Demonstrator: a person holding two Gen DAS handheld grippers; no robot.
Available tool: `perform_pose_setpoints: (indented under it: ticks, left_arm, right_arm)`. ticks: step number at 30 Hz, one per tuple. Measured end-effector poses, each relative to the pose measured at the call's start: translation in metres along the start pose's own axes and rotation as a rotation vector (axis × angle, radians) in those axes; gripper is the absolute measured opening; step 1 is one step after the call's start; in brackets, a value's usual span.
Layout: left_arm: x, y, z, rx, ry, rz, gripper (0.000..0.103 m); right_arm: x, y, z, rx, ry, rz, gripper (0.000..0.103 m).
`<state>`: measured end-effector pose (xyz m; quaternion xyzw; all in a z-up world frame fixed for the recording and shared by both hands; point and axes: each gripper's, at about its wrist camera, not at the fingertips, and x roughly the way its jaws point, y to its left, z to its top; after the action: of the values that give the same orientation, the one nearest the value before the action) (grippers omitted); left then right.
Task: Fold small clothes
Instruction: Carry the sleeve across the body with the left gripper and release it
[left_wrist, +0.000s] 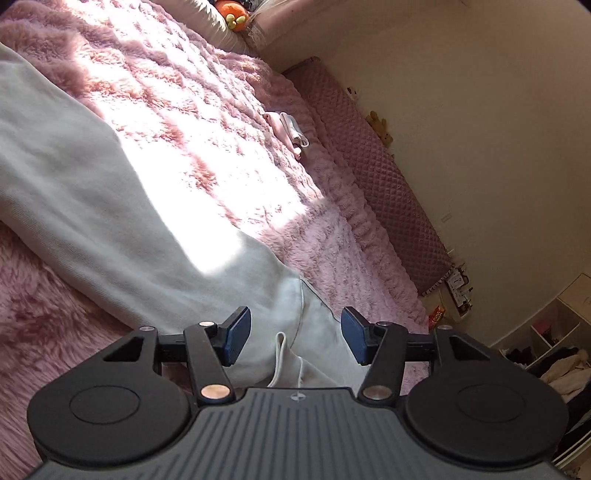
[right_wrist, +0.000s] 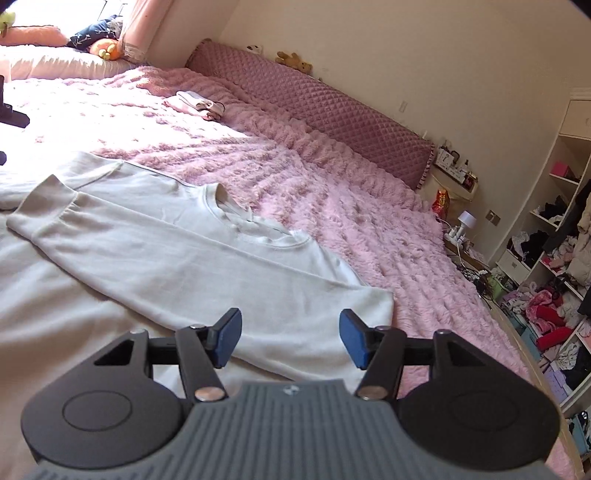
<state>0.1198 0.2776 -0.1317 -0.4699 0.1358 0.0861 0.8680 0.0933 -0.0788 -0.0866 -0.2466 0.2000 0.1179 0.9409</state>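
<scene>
A fluffy pink blanket (right_wrist: 332, 206) covers the bed, with a quilted mauve headboard (right_wrist: 317, 110) toward one o'clock. Open shelves (right_wrist: 554, 229) stuffed with clothing stand at three o'clock. An orange plush toy (right_wrist: 105, 48) sits near eleven.

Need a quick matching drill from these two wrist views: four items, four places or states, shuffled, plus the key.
Items:
1. white sweatshirt
2. small folded clothes
3. teddy bears
4. right claw

Places or states:
A. on top of the quilted headboard
B. open, nothing between the pads
C. spread on the pink blanket, one sleeve folded across the body
D. small pile far up the bed, near the headboard

Pairs: 1-C, 2-D, 3-A, 4-B
</scene>
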Motion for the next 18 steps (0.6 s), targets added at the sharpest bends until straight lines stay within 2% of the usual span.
perform_pose_setpoints:
  ticks: [2, 5, 8, 10, 11, 13, 18]
  left_arm:
    - [-0.035, 0.013, 0.011, -0.007, -0.05, 0.04, 0.064]
    - [-0.086, 0.043, 0.029, -0.042, -0.157, 0.14, 0.064]
    - [-0.119, 0.08, 0.047, -0.123, -0.262, 0.242, 0.064]
    - [-0.133, 0.107, 0.058, -0.219, -0.325, 0.293, 0.064]
    - [-0.137, 0.122, 0.062, -0.276, -0.354, 0.308, 0.064]
    - [-0.14, 0.146, 0.068, -0.36, -0.398, 0.284, 0.063]
    - [-0.127, 0.168, 0.084, -0.421, -0.465, 0.267, 0.063]
  right_arm:
    - [-0.005, 0.026, 0.014, -0.02, -0.039, 0.058, 0.055]
    - [-0.011, 0.068, 0.033, -0.029, -0.076, 0.147, 0.055]
    - [-0.016, 0.109, 0.048, -0.045, -0.108, 0.227, 0.056]
    - [-0.019, 0.135, 0.055, -0.077, -0.126, 0.256, 0.056]
    - [-0.02, 0.146, 0.056, -0.094, -0.133, 0.267, 0.056]
    - [-0.022, 0.165, 0.058, -0.131, -0.131, 0.276, 0.056]
    - [-0.027, 0.18, 0.058, -0.141, -0.103, 0.293, 0.061]
